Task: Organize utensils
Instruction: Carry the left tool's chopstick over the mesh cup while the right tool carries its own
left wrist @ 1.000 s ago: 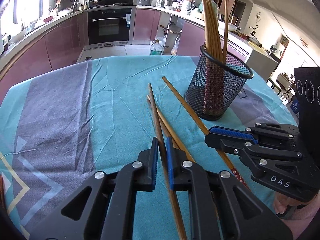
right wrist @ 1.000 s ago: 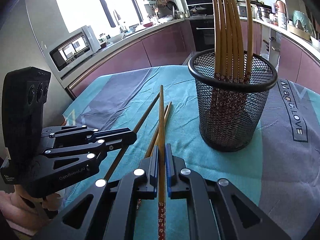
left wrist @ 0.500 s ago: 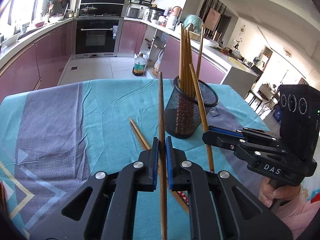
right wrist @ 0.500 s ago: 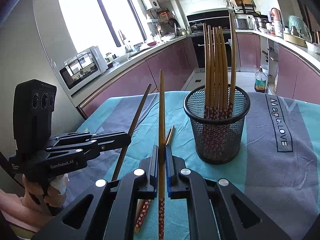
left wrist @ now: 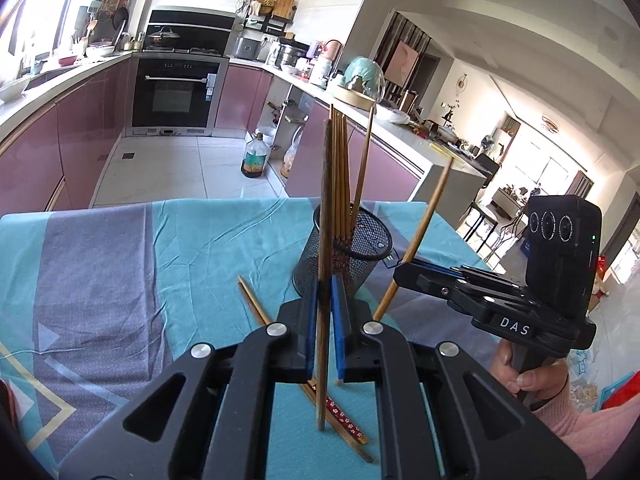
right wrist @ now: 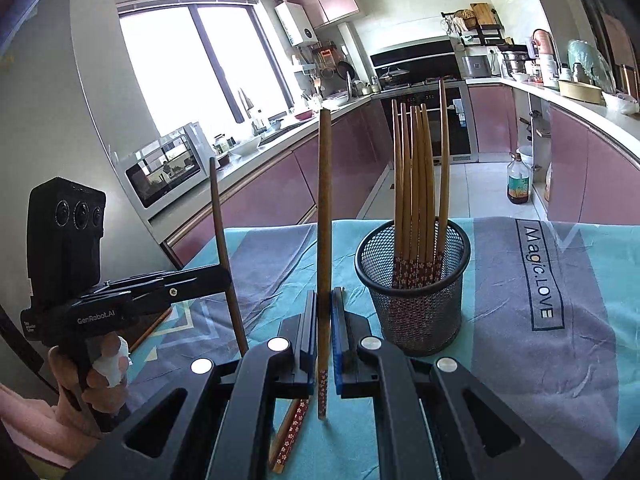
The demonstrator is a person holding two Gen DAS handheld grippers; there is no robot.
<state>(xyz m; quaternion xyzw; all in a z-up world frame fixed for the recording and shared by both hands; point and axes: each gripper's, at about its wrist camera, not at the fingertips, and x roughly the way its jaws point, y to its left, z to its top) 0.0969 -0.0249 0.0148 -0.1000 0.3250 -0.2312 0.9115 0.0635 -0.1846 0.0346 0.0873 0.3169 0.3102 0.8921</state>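
Left gripper [left wrist: 325, 280] clamped on chopstick [left wrist: 326, 208]

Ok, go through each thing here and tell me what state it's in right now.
Left gripper: shut on a plain dark chopstick, held upright.
Right gripper: shut on a flower-patterned chopstick, held upright.
Mesh cup: upright, holding several chopsticks.
Loose chopsticks: lying flat on the tablecloth.

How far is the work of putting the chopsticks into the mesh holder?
Done: several chopsticks already stand in the mesh holder.

In hand: the left tongs are shut on one dark chopstick, and the right tongs are shut on another chopstick, both lifted off the table.

Left: these two must go into the holder, then the pair lying on the cloth.
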